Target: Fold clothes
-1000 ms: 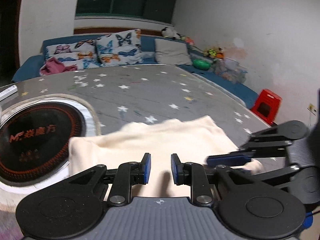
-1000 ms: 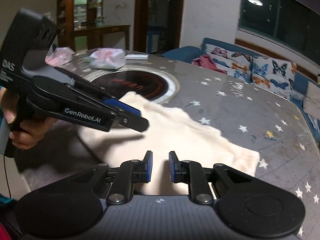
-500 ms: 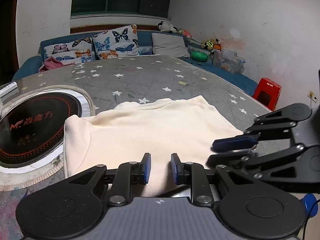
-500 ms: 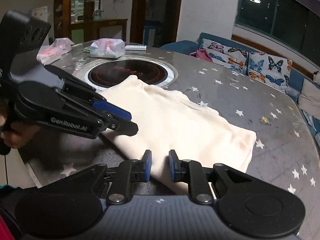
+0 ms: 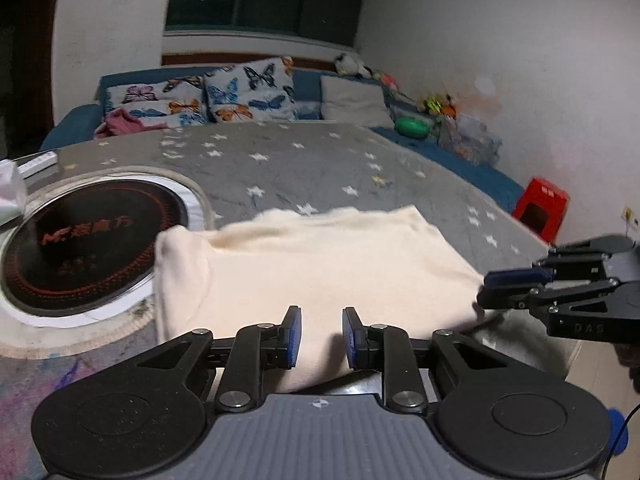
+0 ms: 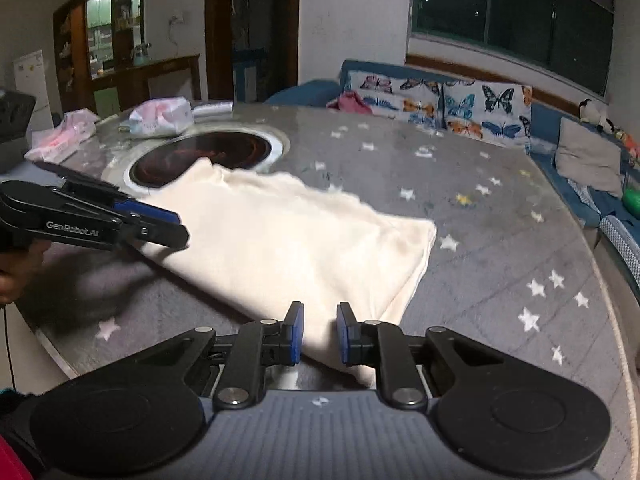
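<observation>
Cloth (image 5: 320, 272), cream and folded, lies on the starred table (image 5: 304, 168), long axis left to right, beside the round burner (image 5: 84, 248). Left tool (image 5: 319, 336) gapes over its near edge.

From the right, the right tool (image 6: 319, 332) stands open at the cloth's near corner; the cloth runs far-left toward the burner.

Cream garment (image 5: 316, 272) folded into a rough rectangle, lying flat on the grey star-print counter (image 5: 304, 168). One corner overlaps the round black hob (image 5: 84, 248); near edge reaches close to the counter's edge.
</observation>
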